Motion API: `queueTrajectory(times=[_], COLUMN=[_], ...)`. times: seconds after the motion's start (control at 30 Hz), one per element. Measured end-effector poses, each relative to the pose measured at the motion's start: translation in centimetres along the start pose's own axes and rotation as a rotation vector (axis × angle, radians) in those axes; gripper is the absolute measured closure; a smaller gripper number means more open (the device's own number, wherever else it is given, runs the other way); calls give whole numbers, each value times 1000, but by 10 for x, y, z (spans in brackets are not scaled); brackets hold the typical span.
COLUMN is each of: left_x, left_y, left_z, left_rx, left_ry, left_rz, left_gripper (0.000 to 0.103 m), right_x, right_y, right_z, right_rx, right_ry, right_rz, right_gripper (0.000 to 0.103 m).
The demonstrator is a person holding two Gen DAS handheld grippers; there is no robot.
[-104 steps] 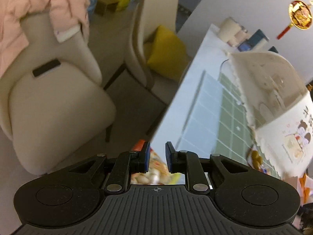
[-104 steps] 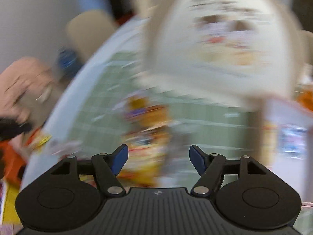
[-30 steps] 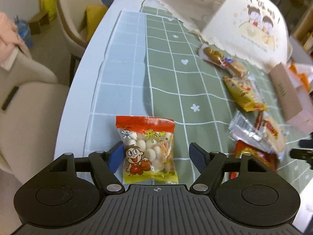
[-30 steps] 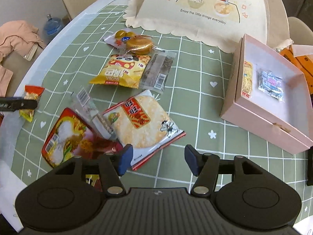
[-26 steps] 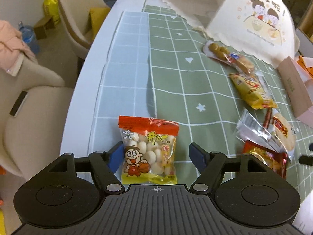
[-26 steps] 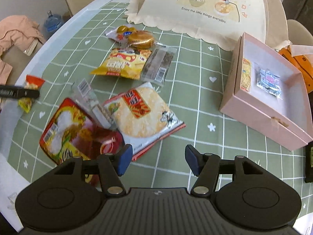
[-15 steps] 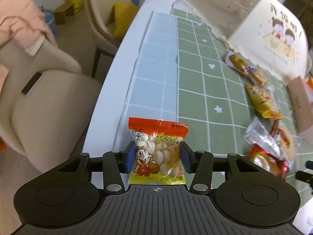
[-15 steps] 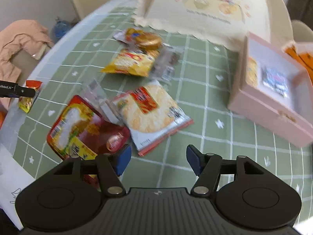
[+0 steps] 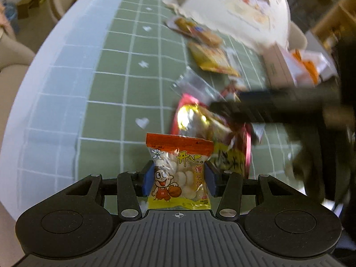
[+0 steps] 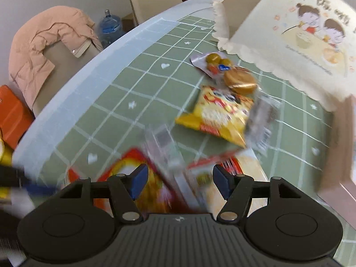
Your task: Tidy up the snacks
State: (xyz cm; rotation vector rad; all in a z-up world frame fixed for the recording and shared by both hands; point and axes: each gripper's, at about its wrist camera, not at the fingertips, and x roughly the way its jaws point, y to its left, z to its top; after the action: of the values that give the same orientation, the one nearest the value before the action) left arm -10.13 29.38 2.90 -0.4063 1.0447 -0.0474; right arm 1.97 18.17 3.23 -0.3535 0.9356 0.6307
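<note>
My left gripper [image 9: 178, 180] is shut on a small snack packet [image 9: 179, 171] with a red top, a cartoon boy and white balls inside, held above the green checked tablecloth [image 9: 111, 93]. My right gripper [image 10: 179, 181] is open and low over a red snack bag [image 10: 133, 178], a clear wrapper [image 10: 165, 146] and a rice cracker packet [image 10: 242, 173]. Its dark blurred shape [image 9: 289, 109] crosses the left wrist view over the red bag [image 9: 200, 120]. A yellow chip bag [image 10: 220, 113] and a cookie packet [image 10: 227, 71] lie farther back.
A cream food cover [image 10: 300, 40] with cartoon children stands at the back right. A pink box [image 10: 340, 142] is at the right edge. Chairs, one with a pink jacket [image 10: 49, 40], and a water bottle [image 10: 110, 25] stand beyond the table's left edge.
The left gripper has swung right with the packet toward the pile of snacks. The right gripper has dropped and moved left, close over the red bag and cracker packet. Both views are blurred.
</note>
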Motion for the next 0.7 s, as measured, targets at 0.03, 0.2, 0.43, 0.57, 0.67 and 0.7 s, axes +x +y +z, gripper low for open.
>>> queueTrajectory(times=[0.03,0.2,0.43,0.57,0.67,0.7], left_x=[1,-1,-2,0,1,1], left_y=[-5,-25,-46,-53,-53,-51], left_z=[-1,-7,-3,2,3,4], left_rx=[16,77,134,160,162,158], left_ry=[2,-1,-14,-15,-17,-20], left_rz=[9,9,-4,-22,-26,-22], left_gripper=[51,51,51,51,51,51], right_x=[8,20,-13,-27,-34,-35], right_y=[-2,-11,-40,-64,-63,-59], right_z=[7,19,-5,-26,-35,-35], right_rx=[25,137,180,193,159,137], right_ry=[20,116,100,102,88,80], right_rz=[27,192,118,55,53,46], right_gripper=[39,86,101,100,99,98])
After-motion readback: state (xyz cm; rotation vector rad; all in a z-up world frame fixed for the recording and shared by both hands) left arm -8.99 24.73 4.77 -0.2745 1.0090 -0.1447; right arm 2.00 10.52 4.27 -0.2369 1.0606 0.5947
